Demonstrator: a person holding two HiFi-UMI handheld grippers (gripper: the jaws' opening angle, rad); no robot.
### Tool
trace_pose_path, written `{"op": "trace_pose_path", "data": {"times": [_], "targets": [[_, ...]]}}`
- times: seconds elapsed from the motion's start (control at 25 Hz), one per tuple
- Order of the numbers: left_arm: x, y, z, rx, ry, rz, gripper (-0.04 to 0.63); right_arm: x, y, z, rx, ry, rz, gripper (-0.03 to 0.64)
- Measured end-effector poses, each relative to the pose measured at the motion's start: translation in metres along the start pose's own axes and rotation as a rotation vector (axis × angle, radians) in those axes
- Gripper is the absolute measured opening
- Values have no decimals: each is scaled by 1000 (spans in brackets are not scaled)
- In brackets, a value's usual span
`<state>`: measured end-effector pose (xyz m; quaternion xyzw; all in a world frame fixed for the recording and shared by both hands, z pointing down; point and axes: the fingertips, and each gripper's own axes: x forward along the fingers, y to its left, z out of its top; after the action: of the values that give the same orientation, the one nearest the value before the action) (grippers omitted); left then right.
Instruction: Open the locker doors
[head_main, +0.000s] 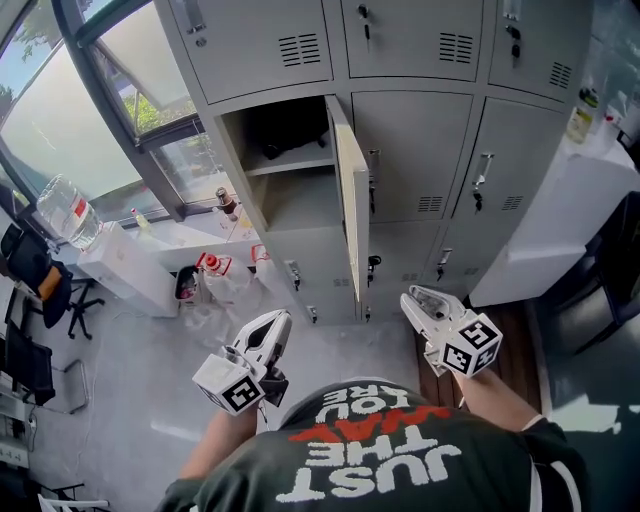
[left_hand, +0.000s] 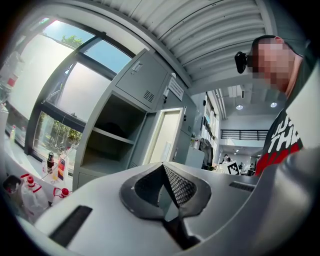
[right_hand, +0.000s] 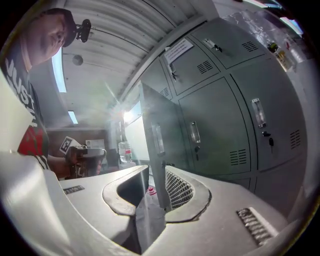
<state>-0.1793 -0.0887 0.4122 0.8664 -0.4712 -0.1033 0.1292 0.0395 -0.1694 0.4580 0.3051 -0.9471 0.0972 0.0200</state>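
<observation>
Left gripper (head_main: 283, 320) low at left, jaws pinched together on nothing, aimed toward open locker compartment (head_main: 290, 190) with one shelf inside. At centre, open locker door (head_main: 350, 200) swung out, seen edge-on. Right gripper (head_main: 411, 295) near that door's lower edge, not touching, jaws half apart and empty. Further right, closed doors (head_main: 420, 150).

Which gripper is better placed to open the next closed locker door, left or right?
Probably the right. The right gripper points toward the closed doors to the right of the open door, and its jaws stand apart. The left gripper sits before the open locker.
</observation>
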Motion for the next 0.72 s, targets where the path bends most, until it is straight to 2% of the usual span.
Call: {"op": "trace_pose_path", "data": {"times": [0.24,0.44,0.56,0.72], "targets": [[-14,11,5,14,10,-45,-3,2,12,6,-17,-5,-46,117],[-29,21,10,-7,16,-99,-3,4,24,14,-23,12,-116,115],[-44,34,9,15,36,-112,-3,6,32,20,-33,20,-159,115],[-56,52,1,-1,43,-129,-3,14,36,26,-44,20,-201,117]]}}
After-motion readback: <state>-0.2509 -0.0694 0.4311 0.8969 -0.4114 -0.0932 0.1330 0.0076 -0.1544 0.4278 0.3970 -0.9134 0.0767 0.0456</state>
